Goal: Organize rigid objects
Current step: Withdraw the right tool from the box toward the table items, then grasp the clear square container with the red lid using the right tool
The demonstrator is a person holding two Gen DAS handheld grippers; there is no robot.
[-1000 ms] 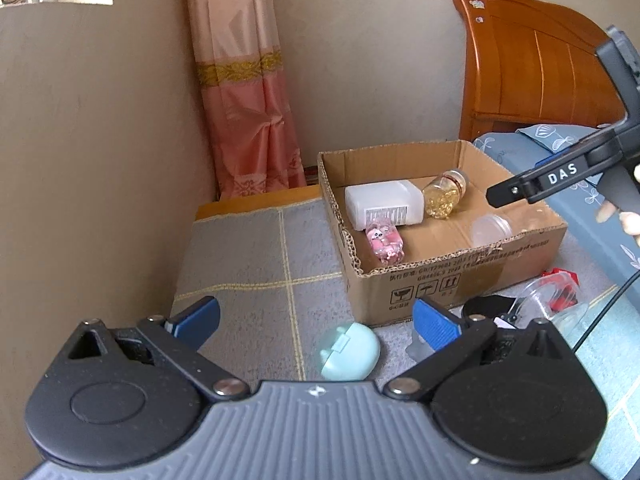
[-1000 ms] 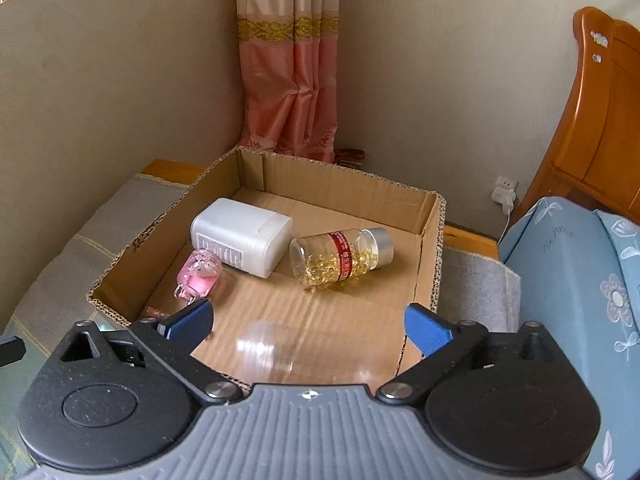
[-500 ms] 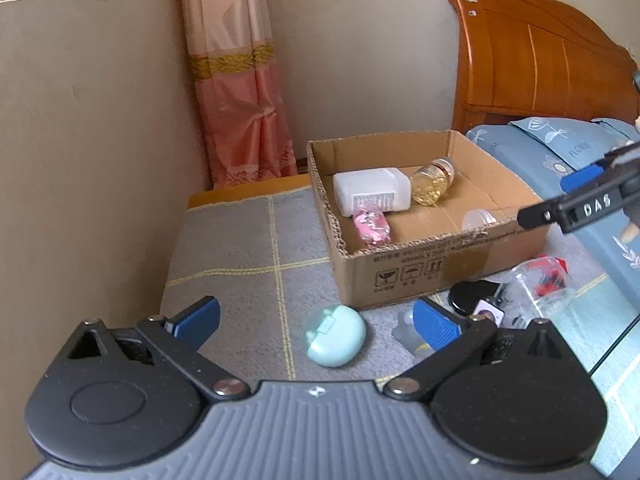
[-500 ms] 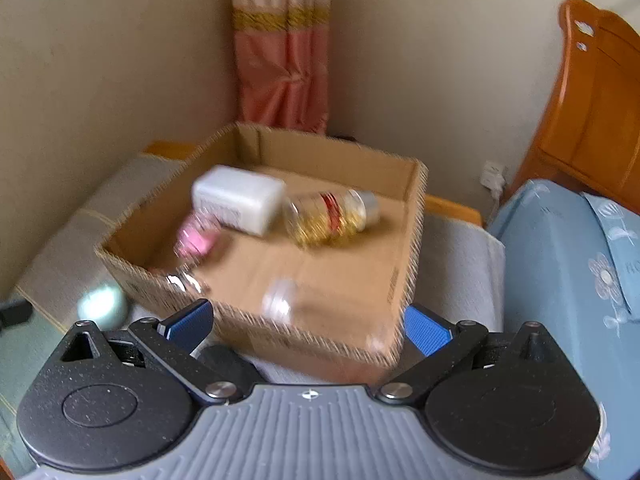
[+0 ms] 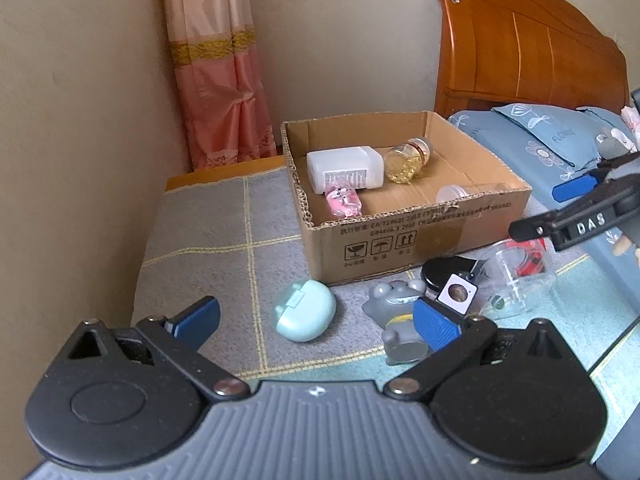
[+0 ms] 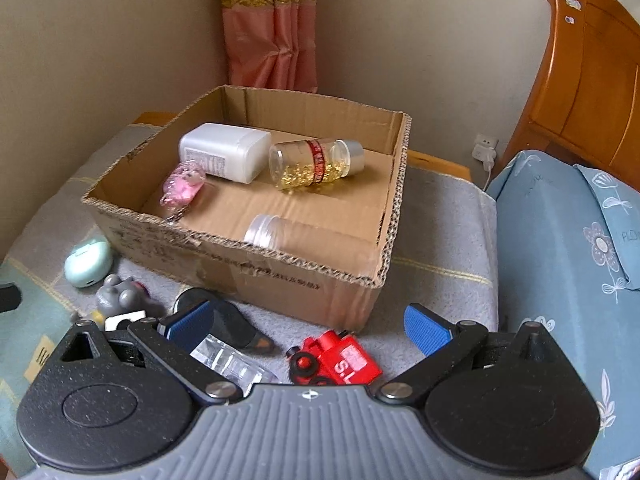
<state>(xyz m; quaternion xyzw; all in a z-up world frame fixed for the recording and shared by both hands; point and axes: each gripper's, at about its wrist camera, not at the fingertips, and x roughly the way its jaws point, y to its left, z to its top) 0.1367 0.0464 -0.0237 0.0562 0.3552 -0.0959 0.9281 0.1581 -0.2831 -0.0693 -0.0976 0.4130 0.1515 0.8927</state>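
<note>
beige walls and a pink curtain [image 6: 272,28] back the scene, with an orange wooden headboard [image 5: 528,48] to the right and a grey checked blanket [image 5: 224,232] covering the surface that carries everything. on it sits my cardboard box [image 6: 280,276], open on top; its front wall has printed handling symbols and a line of characters too small for me to read. inside i see a white bottle [image 6: 224,152] lying on its side with a printed label, a clear jar of gold capsules [image 6: 316,160] with a red band and silver cap lying just beside it, a pink toy-filled bottle [image 6: 184,186] near the left wall, and a clear empty jar [image 6: 280,232] by the front wall.

outside the box, in front of it, lie a mint green case [image 5: 306,316], a grey frog figure [image 5: 396,316], a black lidded jar [image 5: 448,270], a clear cup [image 5: 516,280] and a red toy train [image 6: 340,360] marked "s.".

my left gripper [image 5: 316,320] has its jaws wide apart, holding nothing. my right gripper [image 6: 308,324] is likewise spread wide and empty, hovering above the train; in the left view it reads "das".
</note>
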